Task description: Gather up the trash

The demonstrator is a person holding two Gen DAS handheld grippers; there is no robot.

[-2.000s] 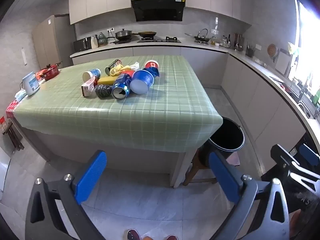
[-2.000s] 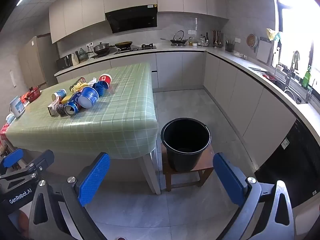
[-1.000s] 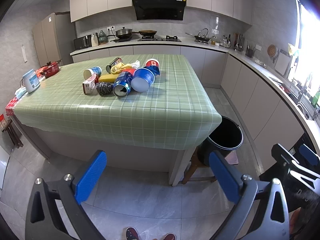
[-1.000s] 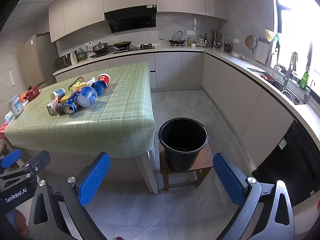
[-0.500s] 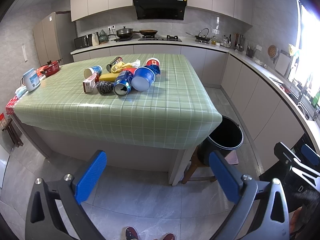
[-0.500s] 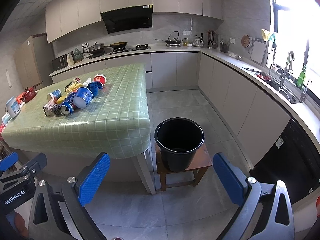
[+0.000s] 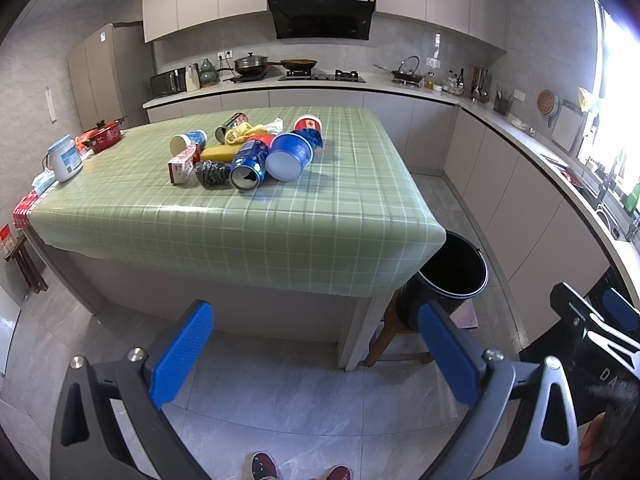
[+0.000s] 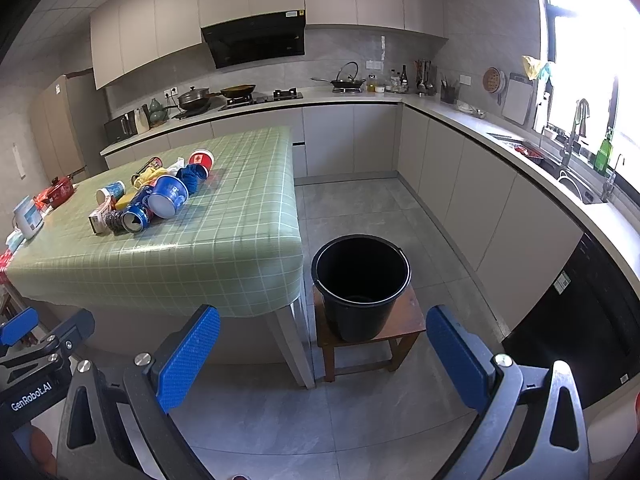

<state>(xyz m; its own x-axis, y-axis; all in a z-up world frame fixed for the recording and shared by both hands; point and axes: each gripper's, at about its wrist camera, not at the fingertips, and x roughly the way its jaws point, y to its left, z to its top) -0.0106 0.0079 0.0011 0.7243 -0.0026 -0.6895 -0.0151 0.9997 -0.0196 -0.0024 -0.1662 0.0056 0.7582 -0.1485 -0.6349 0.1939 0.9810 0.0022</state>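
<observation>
A pile of trash lies on the green checked table [image 7: 320, 216]: a blue can [image 7: 249, 165], a blue cup [image 7: 289, 155], a red-and-white cup [image 7: 308, 123], a small carton [image 7: 182, 165], a dark scrubber [image 7: 212, 174] and yellow wrappers [image 7: 244, 132]. The pile also shows in the right wrist view, with the blue cup [image 8: 168, 196]. A black bucket [image 8: 361, 284] stands on a low wooden stool [image 8: 412, 324] beside the table's right corner. My left gripper [image 7: 316, 356] is open and empty, well short of the table. My right gripper [image 8: 324, 356] is open and empty, above the floor before the bucket.
A white jar [image 7: 64, 158] and a red pot [image 7: 100, 136] sit at the table's left end. Kitchen counters [image 8: 500, 140] run along the back and right walls, with a sink [image 8: 576, 188]. Grey tiled floor [image 8: 360, 208] lies between table and counters.
Both views have shifted slightly; the table and bucket sit a little lower and closer in frame. Both grippers stay open and empty. The trash has not moved.
</observation>
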